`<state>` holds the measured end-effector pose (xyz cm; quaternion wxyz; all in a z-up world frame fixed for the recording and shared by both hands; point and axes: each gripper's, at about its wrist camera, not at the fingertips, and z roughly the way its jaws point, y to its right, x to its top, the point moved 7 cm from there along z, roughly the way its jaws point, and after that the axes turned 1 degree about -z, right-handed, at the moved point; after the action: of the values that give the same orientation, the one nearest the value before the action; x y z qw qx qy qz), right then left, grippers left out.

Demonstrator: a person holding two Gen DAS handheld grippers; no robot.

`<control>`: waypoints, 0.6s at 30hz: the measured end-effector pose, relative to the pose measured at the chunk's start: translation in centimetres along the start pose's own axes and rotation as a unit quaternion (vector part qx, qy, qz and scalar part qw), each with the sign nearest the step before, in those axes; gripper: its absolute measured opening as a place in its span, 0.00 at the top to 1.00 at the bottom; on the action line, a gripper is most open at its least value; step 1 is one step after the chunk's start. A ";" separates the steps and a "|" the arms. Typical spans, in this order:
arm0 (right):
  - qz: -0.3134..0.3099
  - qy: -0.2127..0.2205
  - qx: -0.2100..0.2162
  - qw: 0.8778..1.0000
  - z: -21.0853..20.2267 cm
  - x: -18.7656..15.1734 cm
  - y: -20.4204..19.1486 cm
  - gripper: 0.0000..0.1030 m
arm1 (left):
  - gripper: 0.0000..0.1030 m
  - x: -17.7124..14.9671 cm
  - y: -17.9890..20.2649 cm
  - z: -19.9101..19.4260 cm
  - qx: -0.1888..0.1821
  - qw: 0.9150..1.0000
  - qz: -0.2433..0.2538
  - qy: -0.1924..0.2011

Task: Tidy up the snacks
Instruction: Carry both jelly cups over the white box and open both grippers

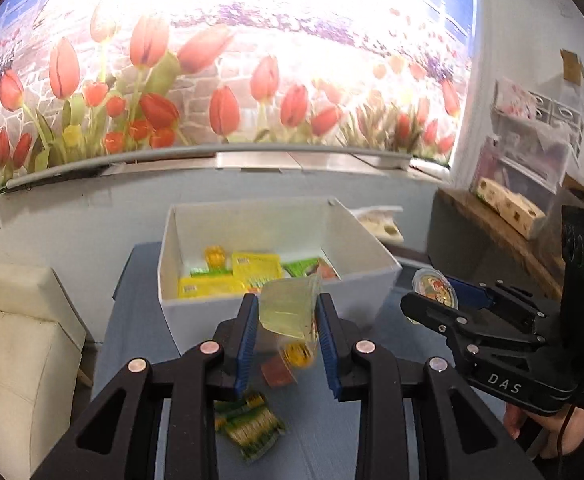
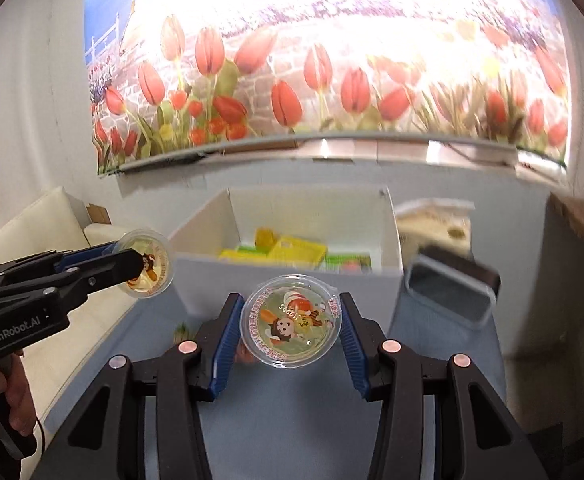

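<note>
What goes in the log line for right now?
left gripper: holds jelly cup | right gripper: holds second jelly cup | white box: ahead

**A:** so what snacks are we looking at? The 2 jelly cups look the same to me: clear plastic, round foil lid with a cartoon kid on it. One jelly cup [image 1: 288, 312] is pinched sideways in the left claw [image 1: 288, 334], lid facing right. The other cup [image 2: 290, 321] sits clamped in the right claw [image 2: 290, 334], lid facing the camera.

**B:** yep, and both are up off the desk [image 1: 132, 320]. The white box [image 1: 196, 312] behind them already has yellow packets [image 1: 228, 276] lying flat, plus a green one [image 1: 303, 268]. A green-yellow packet [image 1: 252, 424] and a small orange snack [image 1: 278, 372] are loose on the blue desk in front.
</note>
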<state>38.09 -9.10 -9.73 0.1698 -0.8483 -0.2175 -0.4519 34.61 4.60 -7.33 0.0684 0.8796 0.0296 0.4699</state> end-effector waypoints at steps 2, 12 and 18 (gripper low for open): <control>0.004 0.000 0.004 1.000 1.1 1.4 0.2 0.50 | 0.68 1.3 -0.9 1.1 0.007 1.000 -0.004 0.000; -0.010 -0.028 -0.011 1.000 9.8 6.0 2.5 0.50 | 0.68 5.4 -5.2 9.2 0.035 0.999 -0.003 -0.027; 0.007 -0.041 -0.031 0.999 12.7 6.6 4.8 0.00 | 0.16 5.1 -7.0 12.8 0.050 0.997 0.007 -0.052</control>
<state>52.63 -5.63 -11.41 0.1375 -0.8726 -0.2042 -0.4218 48.14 10.94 -11.20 0.0226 0.9051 0.0434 0.4224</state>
